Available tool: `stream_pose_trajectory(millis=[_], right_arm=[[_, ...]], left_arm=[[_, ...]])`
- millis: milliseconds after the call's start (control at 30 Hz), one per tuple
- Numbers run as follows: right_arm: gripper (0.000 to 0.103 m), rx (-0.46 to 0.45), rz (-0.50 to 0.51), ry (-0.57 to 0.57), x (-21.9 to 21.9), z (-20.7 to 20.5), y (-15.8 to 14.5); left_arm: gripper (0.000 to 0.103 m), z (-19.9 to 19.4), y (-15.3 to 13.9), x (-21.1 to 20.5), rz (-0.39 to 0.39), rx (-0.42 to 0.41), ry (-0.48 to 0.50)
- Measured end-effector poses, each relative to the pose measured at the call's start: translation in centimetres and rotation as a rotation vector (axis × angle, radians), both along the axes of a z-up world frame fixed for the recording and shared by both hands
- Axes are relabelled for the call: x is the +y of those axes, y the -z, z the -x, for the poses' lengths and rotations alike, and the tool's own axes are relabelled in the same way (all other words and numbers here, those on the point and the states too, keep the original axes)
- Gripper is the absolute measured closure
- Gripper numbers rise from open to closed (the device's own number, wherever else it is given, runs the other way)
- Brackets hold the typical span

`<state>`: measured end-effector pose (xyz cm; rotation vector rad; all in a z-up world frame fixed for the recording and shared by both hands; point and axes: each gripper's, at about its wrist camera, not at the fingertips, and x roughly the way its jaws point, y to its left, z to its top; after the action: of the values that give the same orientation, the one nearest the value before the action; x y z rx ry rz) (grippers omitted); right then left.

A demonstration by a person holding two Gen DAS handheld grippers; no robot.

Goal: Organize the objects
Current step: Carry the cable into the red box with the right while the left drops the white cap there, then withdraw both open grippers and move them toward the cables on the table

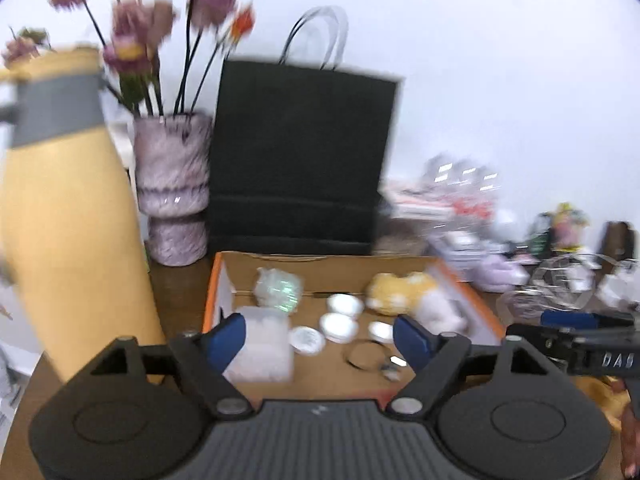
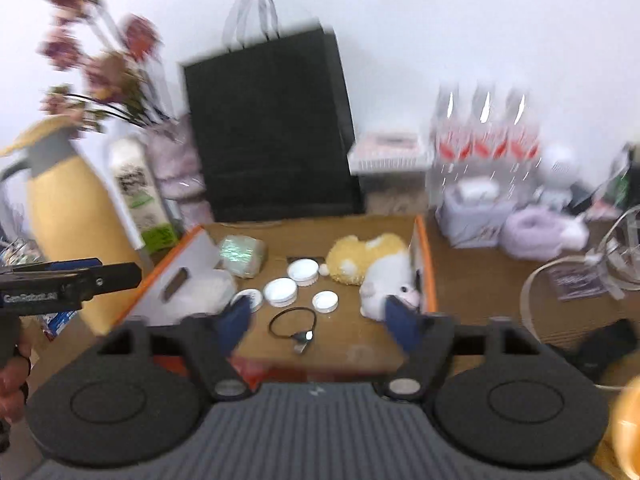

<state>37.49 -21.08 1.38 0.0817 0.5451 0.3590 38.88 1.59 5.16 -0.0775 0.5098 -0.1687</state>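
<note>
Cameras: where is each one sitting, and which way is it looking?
Left wrist: sits on the left gripper, looking forward and slightly down into the box; its own open jaws show, plus the right gripper at the right edge.
Right wrist: sits on the right gripper, aimed at the same box; its own open jaws show, plus the left gripper and a hand at the left.
Shared: the box, black bag, yellow jug, flowers, plush toy, white lids.
</note>
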Motion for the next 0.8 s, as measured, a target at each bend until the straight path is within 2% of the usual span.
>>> stream_pose_trajectory(millis=[67, 133, 200, 233, 267, 333, 400, 500, 567, 667, 767, 800], right_arm=[[0.014, -0.066, -0.013, 0.005, -1.6, 4.8, -1.5], [0.002, -0.101, -0.050, 0.005, -3.3, 9.5, -2.3], [0.000, -0.126, -0.083, -0.018, -4.7, 14.2, -1.7], [0.000, -0.118, -0.088, -0.026, -5.0, 16.0, -1.0], [0.000, -0.087, -0.089, -0.020, -5.1, 17.8, 0.1], [0.000, -0.032, -0.061, -0.014, -5.1, 20.3, 2.0], [0.000, -0.006, 0.002, -0.025, -4.6, 23.1, 3.9], [0.000, 0.002, 0.136, -0.061, -3.8, 26.8, 6.4], [0.000, 0.006, 0.200, -0.082, -3.4, 27.9, 7.5], [0.006, 0.022, 0.207, -0.054, -3.2, 27.2, 8.6], [0.010, 0.001, 0.179, -0.077, -2.6, 26.2, 8.9], [0.015, -0.001, 0.176, -0.085, -2.3, 25.9, 9.2]], left_arm=[[0.017, 5.0, -0.6, 0.0, -0.006, -0.055, 0.042], [0.009, 10.3, -0.8, 0.0, -0.020, -0.137, 0.057], [0.000, 15.9, -0.5, 0.4, -0.024, -0.224, 0.030], [0.000, 18.1, -0.2, 0.5, -0.016, -0.244, 0.009], [0.000, 20.2, 0.3, 0.5, -0.015, -0.241, -0.012], [0.000, 23.4, 1.5, 0.3, -0.024, -0.181, -0.056], [0.000, 25.8, 3.1, -0.1, -0.031, -0.126, -0.081], [0.000, 28.9, 5.3, -0.6, -0.060, -0.039, -0.071], [0.000, 29.8, 6.4, -0.7, -0.092, -0.020, -0.098], [0.001, 29.1, 6.9, -0.4, -0.106, -0.003, -0.162], [0.002, 28.0, 7.5, 0.0, -0.097, 0.000, -0.188], [0.003, 27.3, 7.7, 0.0, -0.102, 0.008, -0.193]])
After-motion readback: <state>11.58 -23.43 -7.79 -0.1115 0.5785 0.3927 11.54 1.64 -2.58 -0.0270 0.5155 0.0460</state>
